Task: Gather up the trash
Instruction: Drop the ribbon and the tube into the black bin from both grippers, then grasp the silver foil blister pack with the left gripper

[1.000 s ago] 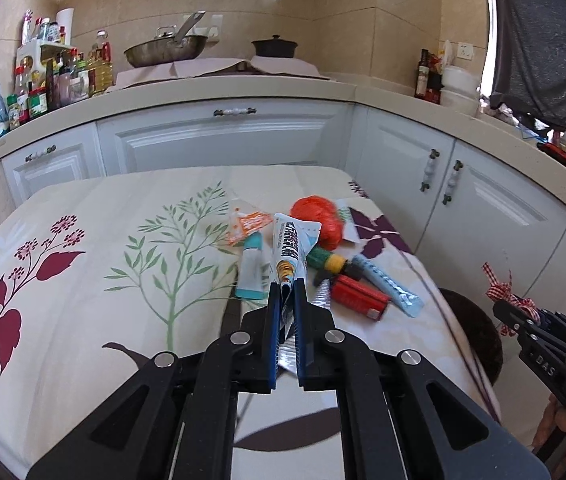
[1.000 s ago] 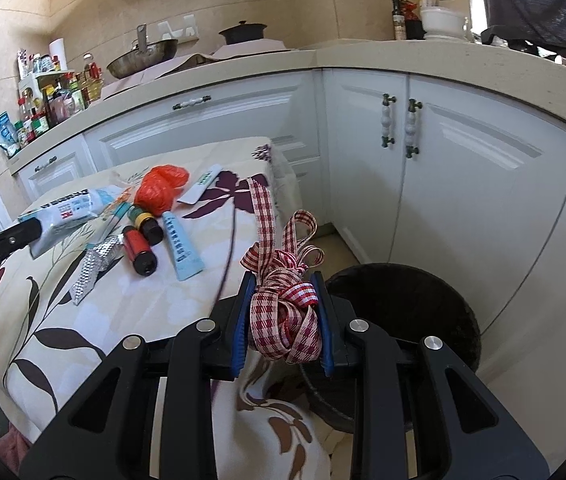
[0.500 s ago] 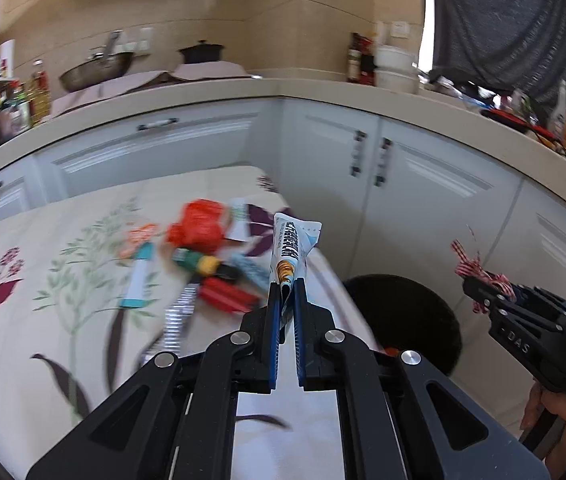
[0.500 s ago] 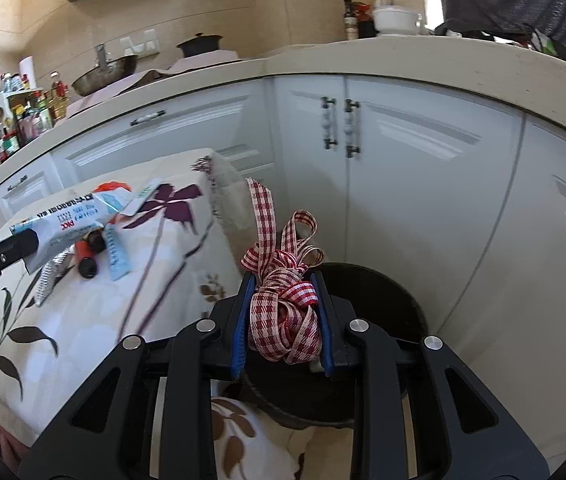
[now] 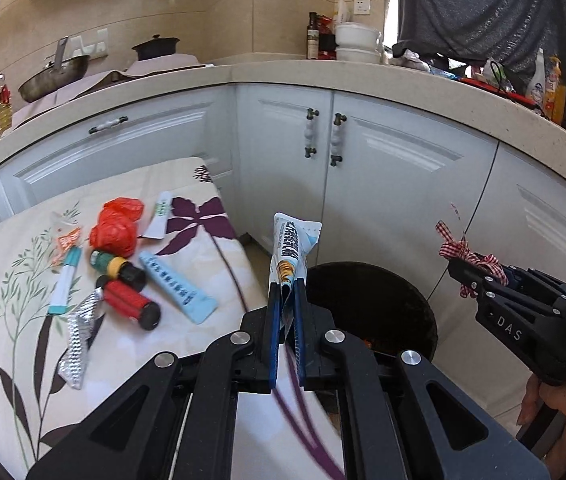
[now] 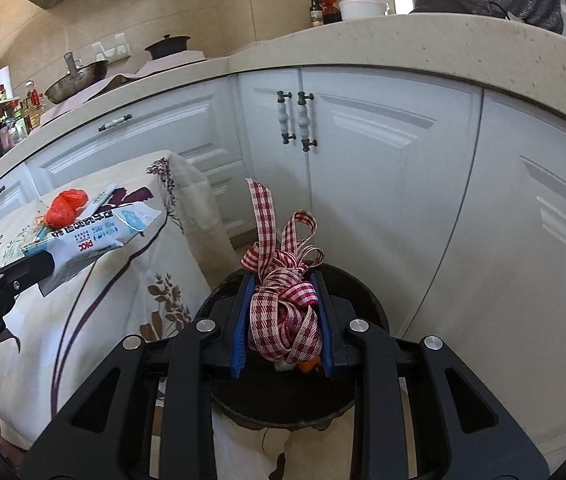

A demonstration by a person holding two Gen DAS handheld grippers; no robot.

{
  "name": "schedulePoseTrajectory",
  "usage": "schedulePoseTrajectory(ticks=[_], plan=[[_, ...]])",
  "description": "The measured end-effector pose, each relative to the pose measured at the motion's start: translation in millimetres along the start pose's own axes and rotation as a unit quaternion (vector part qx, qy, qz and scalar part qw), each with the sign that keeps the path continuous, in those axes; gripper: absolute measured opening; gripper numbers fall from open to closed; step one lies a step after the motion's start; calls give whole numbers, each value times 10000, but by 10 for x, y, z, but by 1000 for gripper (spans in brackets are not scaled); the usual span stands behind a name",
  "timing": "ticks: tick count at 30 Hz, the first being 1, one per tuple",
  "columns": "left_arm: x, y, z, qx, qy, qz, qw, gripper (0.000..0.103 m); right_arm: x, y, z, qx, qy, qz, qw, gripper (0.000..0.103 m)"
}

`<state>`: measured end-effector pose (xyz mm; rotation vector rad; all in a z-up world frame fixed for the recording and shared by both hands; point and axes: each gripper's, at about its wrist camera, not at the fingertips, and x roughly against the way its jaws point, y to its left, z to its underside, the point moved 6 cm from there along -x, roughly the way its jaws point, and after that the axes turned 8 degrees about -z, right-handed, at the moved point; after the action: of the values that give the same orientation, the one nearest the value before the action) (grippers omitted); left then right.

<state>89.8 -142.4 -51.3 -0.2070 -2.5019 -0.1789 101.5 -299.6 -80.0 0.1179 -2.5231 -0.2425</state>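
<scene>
My left gripper point(image 5: 285, 292) is shut on a white and blue wrapper point(image 5: 293, 246), held upright over the table's right edge beside the black trash bin point(image 5: 395, 304). My right gripper point(image 6: 283, 300) is shut on a bunched red-and-white checked ribbon point(image 6: 283, 304), held right above the bin point(image 6: 347, 396). The ribbon point(image 5: 465, 254) and right gripper point(image 5: 471, 276) also show in the left wrist view, the wrapper point(image 6: 99, 236) in the right wrist view. Several pieces of trash lie on the floral tablecloth point(image 5: 15, 320): a red bag point(image 5: 117, 228), a red cylinder point(image 5: 131, 306), a blue tube point(image 5: 179, 288), a foil strip point(image 5: 79, 336).
White cabinets point(image 5: 383, 184) stand close behind the bin, under a beige counter point(image 5: 283, 76) with pots and bottles. A person in a dark shirt point(image 5: 483, 8) stands at the far right. The tablecloth hangs over the table edge next to the bin point(image 6: 191, 216).
Both grippers swung right from the table toward the bin, each keeping its load. The right gripper now hangs over the bin's opening; the left has reached the table's right edge.
</scene>
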Motion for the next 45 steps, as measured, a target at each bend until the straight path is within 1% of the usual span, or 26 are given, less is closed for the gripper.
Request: schedulePoseTrajectory(ticks=[6, 10, 11, 12, 13, 14, 17, 23, 27, 28, 33, 38, 45], plan=[[-138, -180, -59, -100, 43, 52, 9999, 7, -74, -96, -42, -80, -9, 42, 10000, 27], [-254, -290, -79, -169, 141, 91, 9997, 10, -145, -175, -82, -152, -67, 83, 9998, 29], [-281, -313, -81, -175, 163, 92, 9997, 15, -174, -197, -87, -186, -67, 60, 9998, 32], [-303, -332, -78, -189, 188, 110, 9996, 19, -193, -216, -92, -210, -68, 73, 9997, 43], [-329, -352, -72, -212, 226, 115, 9995, 26, -217, -247, -92, -251, -75, 122, 9996, 49], [-343, -355, -62, -210, 252, 100, 9994, 32, -235, -264, -88, -273, -52, 126, 9995, 49], [-349, -327, -55, -113, 276, 128, 9995, 42, -260, -274, -79, -298, -14, 151, 9994, 50], [-276, -217, -105, 75, 203, 156, 9996, 51, -208, -218, -84, -257, -47, 167, 9995, 55], [-180, -46, -124, 179, 121, 54, 9998, 52, -166, -140, -84, -234, -73, 135, 9996, 57], [-161, -6, -124, 203, 120, 34, 9997, 54, -156, -110, -85, -227, -75, 118, 9996, 58], [-31, 321, -95, 377, 18, -253, 9990, 59, -121, 114, -90, -102, -81, -21, 9999, 60], [45, 724, 8, 581, 42, -581, 9966, 60, -113, 438, -88, 69, -63, -246, 9997, 61], [120, 1338, 223, 938, 174, -1071, 9897, 60, -135, 958, -51, 323, 9, -613, 9976, 61]])
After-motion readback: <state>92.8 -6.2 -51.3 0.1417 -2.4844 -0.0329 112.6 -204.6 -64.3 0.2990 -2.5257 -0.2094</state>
